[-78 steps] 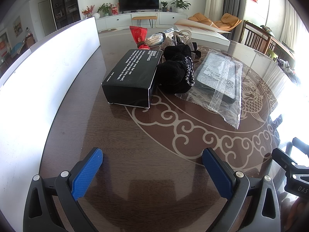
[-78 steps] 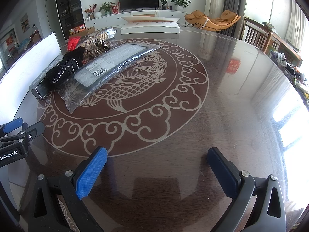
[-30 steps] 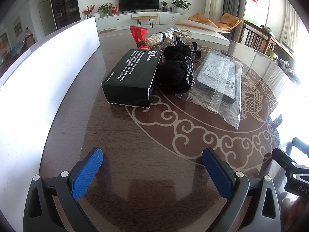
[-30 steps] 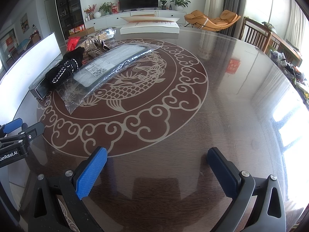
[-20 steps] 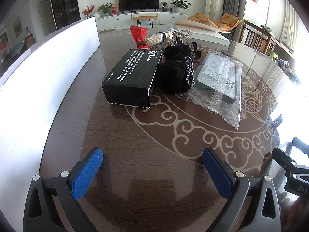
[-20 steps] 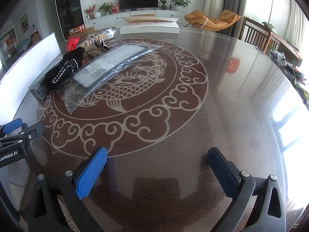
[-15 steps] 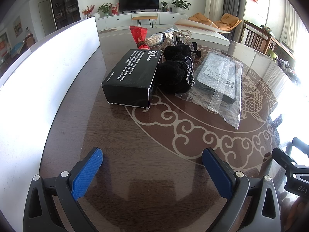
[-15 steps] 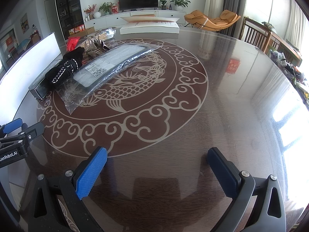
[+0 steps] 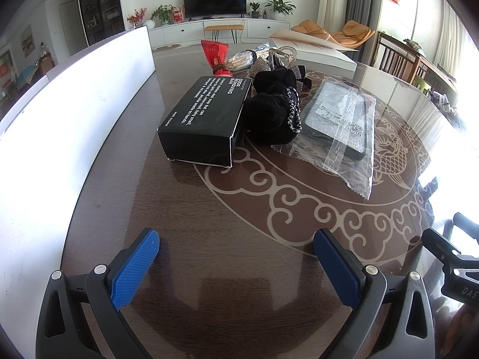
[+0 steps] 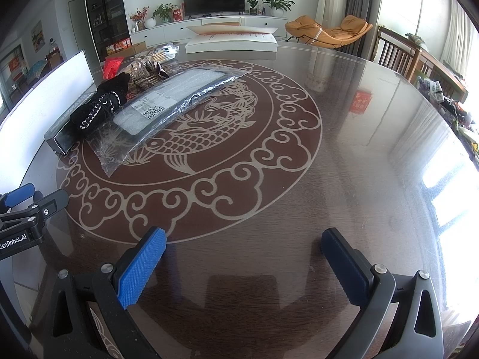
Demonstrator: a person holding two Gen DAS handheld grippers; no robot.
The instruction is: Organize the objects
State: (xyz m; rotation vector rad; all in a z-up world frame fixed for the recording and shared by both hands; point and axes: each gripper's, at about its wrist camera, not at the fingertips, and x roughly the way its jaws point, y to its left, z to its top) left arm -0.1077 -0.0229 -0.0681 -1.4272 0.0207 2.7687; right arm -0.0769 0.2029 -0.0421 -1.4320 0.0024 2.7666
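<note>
1. The left claw hangs low over the dark wooden table, its blue pads spread wide with nothing between them.
2. The right claw is likewise spread wide and empty, over the table's bare near edge.
3. A black box with white lettering lies flat on the table's left side, ahead of the left claw.
4. Touching its right side sits a black fuzzy item with a silver chain; what it is cannot be told.
5. Right of that, a clear plastic bag holding a flat grey item lies on the carp inlay, its label too small to read.
6. Farther back, a red packet and some sparkly pieces crowd together, hard to make out.
</note>
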